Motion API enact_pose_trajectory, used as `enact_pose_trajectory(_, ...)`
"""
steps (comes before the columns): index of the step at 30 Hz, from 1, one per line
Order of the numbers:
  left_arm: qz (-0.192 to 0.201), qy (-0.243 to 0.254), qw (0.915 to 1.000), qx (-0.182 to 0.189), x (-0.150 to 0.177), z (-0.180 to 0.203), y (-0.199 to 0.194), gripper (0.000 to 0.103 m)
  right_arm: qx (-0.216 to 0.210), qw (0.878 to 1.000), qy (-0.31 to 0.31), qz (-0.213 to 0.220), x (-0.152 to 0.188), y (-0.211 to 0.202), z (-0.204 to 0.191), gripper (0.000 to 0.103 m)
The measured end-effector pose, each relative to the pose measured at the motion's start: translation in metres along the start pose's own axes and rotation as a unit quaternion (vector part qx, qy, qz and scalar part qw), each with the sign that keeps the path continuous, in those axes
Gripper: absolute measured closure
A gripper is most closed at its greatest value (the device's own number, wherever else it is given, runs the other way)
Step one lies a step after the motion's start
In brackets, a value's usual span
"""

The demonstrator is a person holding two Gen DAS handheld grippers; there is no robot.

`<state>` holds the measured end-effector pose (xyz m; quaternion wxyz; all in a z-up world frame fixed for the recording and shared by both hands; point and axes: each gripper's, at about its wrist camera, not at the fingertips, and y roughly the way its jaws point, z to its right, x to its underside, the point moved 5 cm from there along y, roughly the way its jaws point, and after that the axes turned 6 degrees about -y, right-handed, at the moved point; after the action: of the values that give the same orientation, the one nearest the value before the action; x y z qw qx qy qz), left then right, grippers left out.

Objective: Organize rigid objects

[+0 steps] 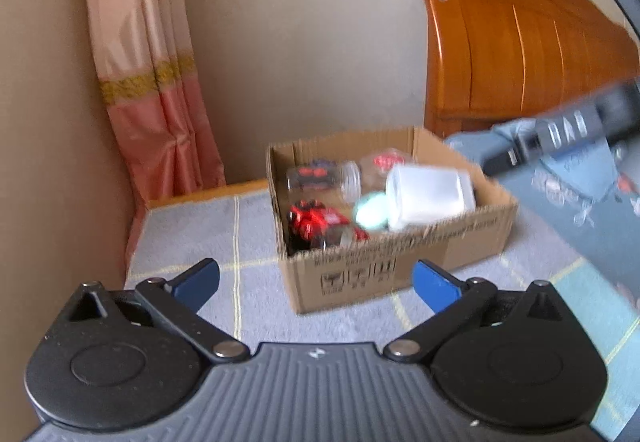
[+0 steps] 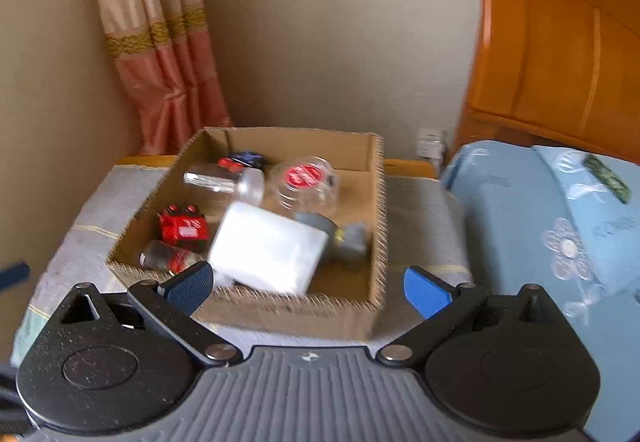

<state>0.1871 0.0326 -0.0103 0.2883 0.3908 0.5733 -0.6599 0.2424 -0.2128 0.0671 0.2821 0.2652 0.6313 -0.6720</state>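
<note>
An open cardboard box [image 1: 472, 242] [image 2: 376, 202] stands on a grey checked blanket. Inside lie a white translucent plastic container [image 1: 428, 198] [image 2: 268, 246], clear glass jars [image 1: 320, 178] [image 2: 224, 180], a round jar with a red label [image 2: 306, 182], a red toy car [image 1: 316, 220] [image 2: 182, 226] and a small bottle with a red label [image 2: 168, 258]. My left gripper [image 1: 316, 284] hovers open before the box's near wall, nothing between its blue pads. My right gripper [image 2: 308, 286] is open above the box's near edge, holding nothing. The right gripper's dark body [image 1: 568, 130] shows blurred at right in the left wrist view.
The grey checked blanket [image 1: 192, 250] [image 2: 72, 234] covers the surface under the box. A blue flowered quilt [image 2: 560, 226] [image 1: 580, 202] lies at right, an orange wooden headboard [image 1: 520, 54] [image 2: 560, 54] behind it. A pink curtain [image 1: 152, 82] [image 2: 160, 54] hangs at back left against the beige wall.
</note>
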Motion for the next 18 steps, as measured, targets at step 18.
enact_pose_trajectory(18,-0.066,-0.056,0.9926,-0.085,-0.013,0.023,-0.046,0.001,0.044,0.999,0.025,0.01,0.057,-0.073,-0.016,0.0)
